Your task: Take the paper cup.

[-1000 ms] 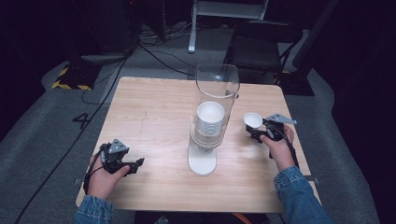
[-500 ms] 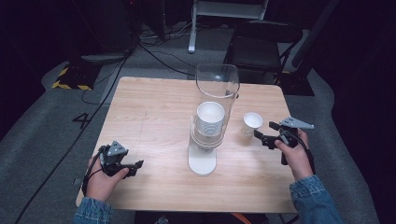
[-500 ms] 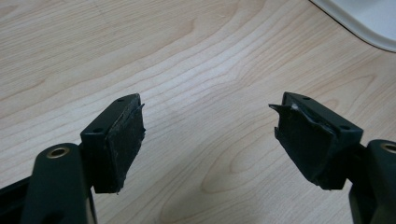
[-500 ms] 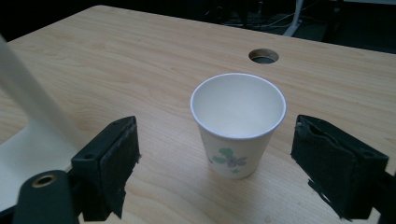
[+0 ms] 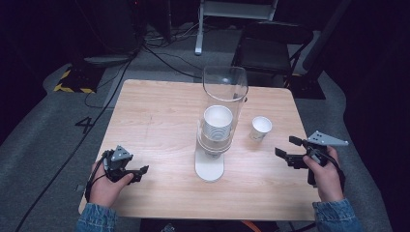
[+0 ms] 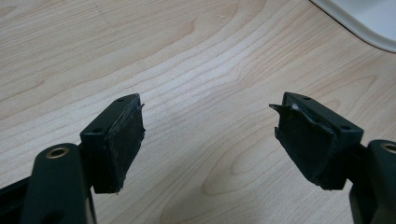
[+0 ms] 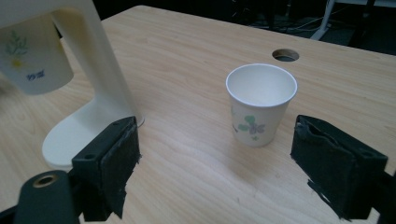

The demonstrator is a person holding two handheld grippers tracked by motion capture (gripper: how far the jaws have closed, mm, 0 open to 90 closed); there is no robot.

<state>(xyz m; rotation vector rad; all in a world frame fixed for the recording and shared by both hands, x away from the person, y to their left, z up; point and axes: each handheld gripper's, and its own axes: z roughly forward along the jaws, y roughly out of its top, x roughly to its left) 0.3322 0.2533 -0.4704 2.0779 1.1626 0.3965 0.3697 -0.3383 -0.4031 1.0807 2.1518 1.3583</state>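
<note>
A white paper cup [image 5: 261, 127] [image 7: 260, 103] with a flower print stands upright on the wooden table [image 5: 159, 121], right of the cup dispenser [image 5: 218, 121]. The dispenser is a clear tube on a white stand, with stacked cups [image 5: 217, 123] inside; a cup bottom [image 7: 35, 58] hangs from it. My right gripper [image 5: 290, 151] [image 7: 215, 168] is open, a short way in front of the lone cup and apart from it. My left gripper [image 5: 140, 173] [image 6: 210, 135] is open over bare wood near the front left, with nothing between its jaws.
The dispenser's white base [image 5: 209, 166] [image 6: 364, 18] lies between the two grippers. A round cable hole [image 7: 285, 55] sits in the table behind the cup. A black chair [image 5: 270, 43] and cables on the floor [image 5: 159, 53] lie beyond the far edge.
My right gripper has let go of the paper cup and pulled back toward the front right edge. The cup stays standing where it was set. The left gripper has not moved.
</note>
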